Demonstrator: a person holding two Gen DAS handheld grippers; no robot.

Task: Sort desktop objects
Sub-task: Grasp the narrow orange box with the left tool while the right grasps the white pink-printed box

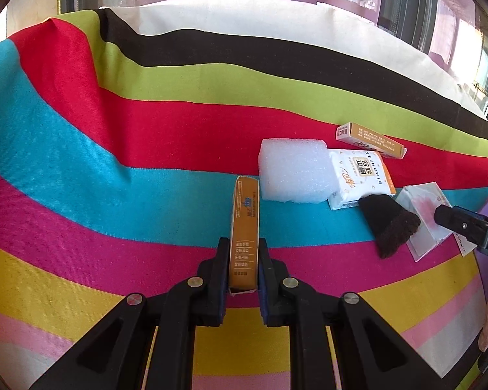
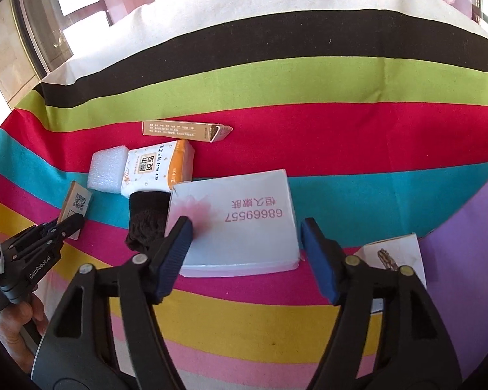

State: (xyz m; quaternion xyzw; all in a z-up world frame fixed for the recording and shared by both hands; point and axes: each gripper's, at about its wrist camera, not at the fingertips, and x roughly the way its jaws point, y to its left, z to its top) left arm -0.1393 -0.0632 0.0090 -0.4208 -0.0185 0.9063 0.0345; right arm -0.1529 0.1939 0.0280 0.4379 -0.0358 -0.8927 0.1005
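Observation:
My left gripper is shut on a long orange box that lies on the striped cloth; the box also shows at the left of the right wrist view. My right gripper is open, its jaws on either side of a flat white box with pink print, not touching it. That box shows in the left wrist view. Between the grippers lie a white foam block, a tissue pack, a dark brown knit piece and a second orange box.
The striped cloth covers the table. A purple sheet lies at the right with a small white box on its edge, right behind my right finger. Windows stand beyond the far edge.

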